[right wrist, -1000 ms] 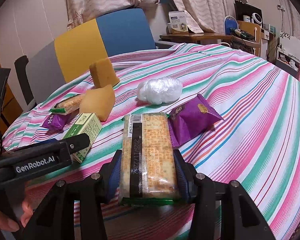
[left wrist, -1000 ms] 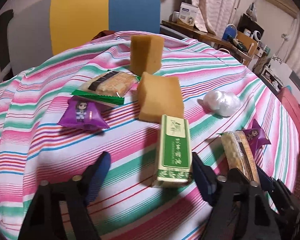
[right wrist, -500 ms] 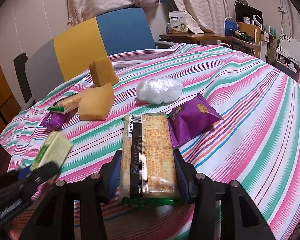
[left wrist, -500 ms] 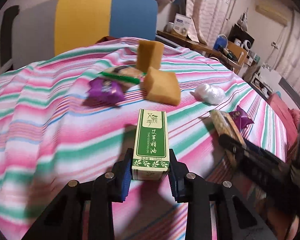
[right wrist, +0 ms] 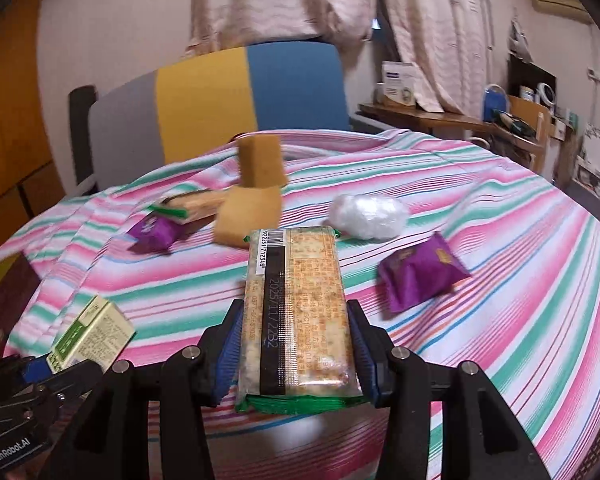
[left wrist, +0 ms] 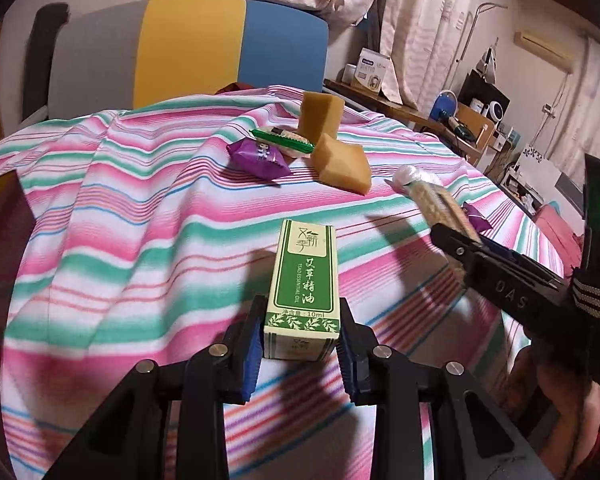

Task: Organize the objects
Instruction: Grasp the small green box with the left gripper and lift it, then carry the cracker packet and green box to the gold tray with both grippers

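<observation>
My left gripper (left wrist: 300, 344) is shut on a green essential-oil box (left wrist: 305, 280) and holds it above the striped tablecloth (left wrist: 140, 216). The box also shows low left in the right wrist view (right wrist: 92, 334). My right gripper (right wrist: 296, 354) is shut on a cracker pack (right wrist: 296, 312), lifted off the cloth. On the cloth lie two yellow sponges (right wrist: 260, 162) (right wrist: 250, 216), a second cracker pack (right wrist: 192, 206), two purple snack packets (right wrist: 156, 230) (right wrist: 418, 272) and a white plastic wad (right wrist: 366, 216).
A grey, yellow and blue chair back (right wrist: 220, 100) stands behind the table. A cluttered wooden desk (right wrist: 460, 124) is at the right. A dark box (right wrist: 8, 300) sits at the table's left edge.
My left gripper closed on the green box and lifted it toward me. My right gripper lifted the cracker pack away from the purple packet.
</observation>
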Motion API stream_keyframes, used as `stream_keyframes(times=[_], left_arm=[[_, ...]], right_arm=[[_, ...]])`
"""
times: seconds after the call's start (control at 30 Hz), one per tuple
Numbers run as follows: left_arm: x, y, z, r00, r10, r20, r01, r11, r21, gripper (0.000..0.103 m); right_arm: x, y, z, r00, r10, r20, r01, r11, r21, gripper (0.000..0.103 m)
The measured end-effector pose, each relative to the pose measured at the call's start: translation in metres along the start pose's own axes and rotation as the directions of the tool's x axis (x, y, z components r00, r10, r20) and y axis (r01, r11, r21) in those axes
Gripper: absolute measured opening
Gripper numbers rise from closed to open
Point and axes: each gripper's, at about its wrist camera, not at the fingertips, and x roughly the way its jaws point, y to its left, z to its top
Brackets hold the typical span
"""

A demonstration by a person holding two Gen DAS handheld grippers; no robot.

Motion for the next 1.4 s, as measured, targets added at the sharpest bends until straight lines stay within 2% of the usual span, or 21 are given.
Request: stream_keyframes(times=[0.27,0.5,0.7,0.87,1.1,1.3,1.4], left_arm=[[-0.014,-0.008,-0.011,1.000,0.021,-0.007,-0.021,0.997,0.072,0.033],[-0.046,0.016,-0.025,0.997,-0.070,-0.020,0.068,0.996,-0.064,0.032],[-0.082,0.031,-0.034,0.997,-0.069,0.020,0.071,0.993,-0.090,0.032],[-0.114,0.045,-0.037,0.996,-0.053,0.067,0.060,0.992,-0.108,0.032],[-0.152,0.076,-0.037,0.991,0.006,0.136,0.019,0.983,-0.181,0.032],[-0.189,0.112,-0.032,0.975,0.081,0.205,-0.030,0.970,-0.241,0.032],[-0.207,0.137,-0.027,0.962,0.150,0.228,-0.082,0.956,-0.281,0.032]], right_arm=[[-0.001,0.006,-0.011,0.999,0.012,-0.036,-0.011,1.000,0.025,0.049],[-0.009,0.004,-0.024,0.998,0.018,-0.063,-0.012,0.996,0.092,0.049],[-0.018,0.023,-0.029,0.992,0.101,-0.082,-0.088,0.985,0.145,0.049],[-0.025,0.058,-0.035,0.973,0.202,-0.108,-0.188,0.974,0.129,0.049],[-0.037,0.111,-0.038,0.934,0.327,-0.146,-0.316,0.944,0.094,0.049],[-0.055,0.156,-0.029,0.899,0.414,-0.141,-0.412,0.910,0.046,0.049],[-0.066,0.178,-0.022,0.879,0.458,-0.134,-0.459,0.888,0.025,0.049]])
